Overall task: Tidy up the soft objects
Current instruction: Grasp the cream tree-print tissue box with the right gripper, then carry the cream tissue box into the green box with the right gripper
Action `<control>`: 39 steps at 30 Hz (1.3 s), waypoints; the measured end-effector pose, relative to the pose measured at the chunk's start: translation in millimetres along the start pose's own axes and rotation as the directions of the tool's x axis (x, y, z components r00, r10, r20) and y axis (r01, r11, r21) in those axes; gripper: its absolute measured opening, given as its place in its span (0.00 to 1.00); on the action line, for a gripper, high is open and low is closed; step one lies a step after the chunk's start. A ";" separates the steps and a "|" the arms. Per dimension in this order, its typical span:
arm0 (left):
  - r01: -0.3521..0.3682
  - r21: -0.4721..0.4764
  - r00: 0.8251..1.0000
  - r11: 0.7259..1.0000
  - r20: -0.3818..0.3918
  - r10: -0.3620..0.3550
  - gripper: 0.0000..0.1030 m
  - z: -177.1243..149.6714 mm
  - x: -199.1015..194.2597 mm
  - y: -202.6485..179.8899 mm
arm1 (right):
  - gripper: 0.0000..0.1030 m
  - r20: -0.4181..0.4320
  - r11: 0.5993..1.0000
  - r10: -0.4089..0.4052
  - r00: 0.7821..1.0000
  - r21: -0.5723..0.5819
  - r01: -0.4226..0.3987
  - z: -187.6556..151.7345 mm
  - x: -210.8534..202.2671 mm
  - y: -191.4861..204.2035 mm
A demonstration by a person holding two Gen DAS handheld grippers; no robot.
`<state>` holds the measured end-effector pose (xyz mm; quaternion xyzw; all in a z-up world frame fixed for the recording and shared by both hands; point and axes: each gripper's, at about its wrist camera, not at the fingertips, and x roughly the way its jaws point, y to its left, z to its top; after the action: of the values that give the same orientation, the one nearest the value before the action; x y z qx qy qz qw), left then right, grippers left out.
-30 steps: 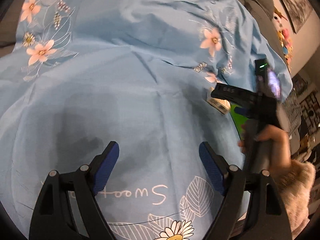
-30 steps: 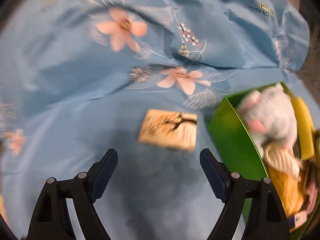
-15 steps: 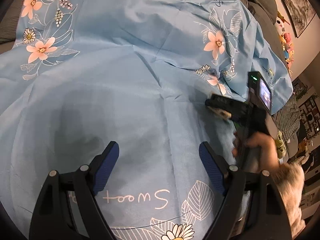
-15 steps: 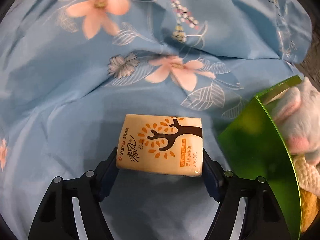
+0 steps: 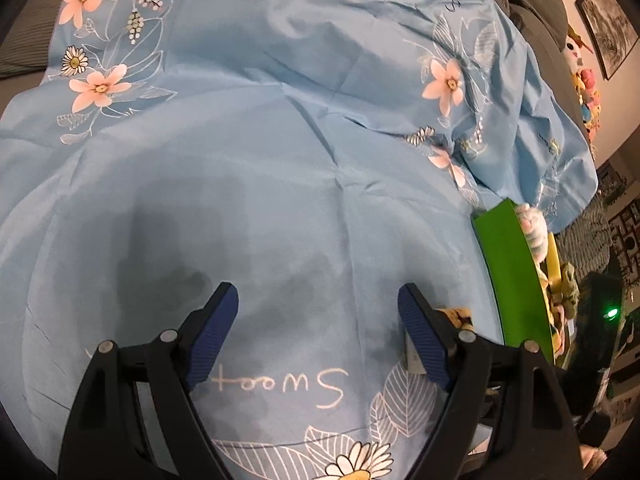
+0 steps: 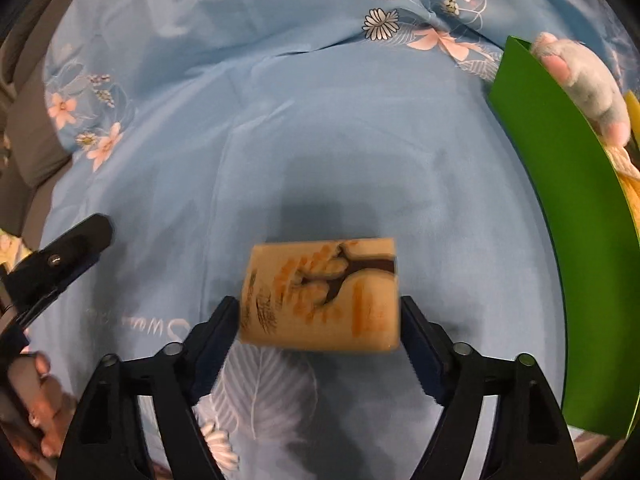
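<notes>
Plush toys [image 6: 592,76] already fill the green box [image 6: 576,216] at right — the right claw [image 6: 320,320], jaws opening, brackets the tissue pack [image 6: 320,296]; the left claw [image 5: 320,340] gapes empty.

Tissue pack [image 6: 320,294] on sheet [image 6: 320,120], box [image 6: 560,200] right.

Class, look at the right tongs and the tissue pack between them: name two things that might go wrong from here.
1. The right tongs are opening with the tissue pack between them; it looks blurred and may drop onto the blue sheet short of the green box.
2. The box already holds a plush toy near its rim, so the pack might not settle inside.
</notes>
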<state>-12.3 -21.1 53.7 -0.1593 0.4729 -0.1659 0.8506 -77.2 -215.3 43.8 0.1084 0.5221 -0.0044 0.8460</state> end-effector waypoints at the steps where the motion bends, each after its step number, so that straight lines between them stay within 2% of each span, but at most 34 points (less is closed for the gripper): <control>1: 0.006 0.003 1.000 1.000 -0.008 -0.006 0.79 -2.4 1.0 -2.1 | 0.88 0.008 1.000 0.012 1.000 0.008 -0.012 -1.9 -4.4 -3.1; 5: 0.052 0.016 0.998 0.999 -0.040 -0.051 0.78 -10.7 7.1 -14.0 | 0.88 0.078 0.997 0.046 0.996 0.058 -0.050 1.7 -25.1 -29.4; 9: 0.117 0.061 0.989 0.991 -0.096 -0.111 0.77 -22.3 21.1 -36.3 | 0.87 0.179 0.970 0.156 0.971 0.160 -0.185 -0.2 -47.7 -57.7; 11: 0.119 0.093 0.987 0.988 -0.120 -0.108 0.74 -28.2 29.5 -47.8 | 0.72 0.188 0.955 0.197 0.962 0.183 -0.231 2.5 -47.8 -62.8; 12: 0.125 0.108 0.986 0.986 -0.127 -0.111 0.72 -30.6 32.5 -52.4 | 0.67 0.189 0.949 0.211 0.959 0.193 -0.247 2.3 -46.9 -64.7; 13: 0.133 0.120 0.984 0.984 -0.136 -0.116 0.66 -32.8 35.6 -56.7 | 0.60 0.182 0.946 0.216 0.959 0.204 -0.251 2.8 -44.5 -66.0; 14: 0.143 0.129 0.981 0.981 -0.149 -0.123 0.61 -34.7 39.4 -60.6 | 0.58 0.171 0.944 0.219 0.961 0.213 -0.253 2.9 -39.6 -65.6; 15: 0.153 0.135 0.978 0.979 -0.163 -0.130 0.57 -36.6 43.8 -63.9 | 0.57 0.152 0.940 0.226 0.962 0.223 -0.256 4.4 -33.1 -64.4; 16: 0.158 0.139 0.976 0.978 -0.174 -0.133 0.48 -38.0 47.5 -65.8 | 0.57 0.138 0.937 0.236 0.962 0.230 -0.263 5.9 -28.1 -65.6; 17: 0.163 0.146 0.973 0.976 -0.189 -0.134 0.44 -39.7 51.9 -68.3 | 0.57 0.125 0.934 0.246 0.961 0.236 -0.270 7.1 -23.3 -66.6; 19: 0.174 0.158 0.972 0.972 -0.188 -0.143 0.42 -41.3 54.1 -72.5 | 0.56 0.094 0.927 0.268 0.959 0.245 -0.284 8.4 -12.3 -65.1; 20: 0.181 0.170 0.971 0.969 -0.189 -0.148 0.37 -41.3 54.0 -74.8 | 0.53 0.080 0.927 0.272 0.959 0.247 -0.283 8.9 -7.3 -64.4; 23: 0.189 0.169 0.970 0.967 -0.187 -0.157 0.36 -40.8 53.7 -79.4 | 0.50 0.054 0.930 0.267 0.962 0.248 -0.272 5.2 0.5 -64.1; 28: 0.195 0.248 0.977 0.949 -0.138 -0.165 0.35 -40.5 36.5 -109.1 | 0.50 0.078 0.916 0.292 0.953 0.262 -0.303 2.4 -7.2 -72.3; 33: 0.245 0.342 0.969 0.907 -0.052 -0.242 0.35 -38.6 7.5 -154.6 | 0.50 0.225 0.933 0.242 0.944 0.214 -0.290 -5.1 -58.2 -78.1; 35: 0.263 0.389 0.961 0.883 -0.025 -0.275 0.35 -40.2 -1.5 -173.7 | 0.50 0.312 0.935 0.215 0.925 0.209 -0.287 -11.6 -86.8 -86.0; 39: 0.320 0.429 0.939 0.845 -0.025 -0.343 0.35 -43.4 -8.5 -205.3 | 0.50 0.425 0.937 0.167 0.890 0.212 -0.278 -25.2 -125.3 -104.7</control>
<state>-80.8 -205.9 126.1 -0.0530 0.3678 -0.4052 0.8353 -169.1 -326.1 125.1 0.2779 0.3164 0.0010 0.9070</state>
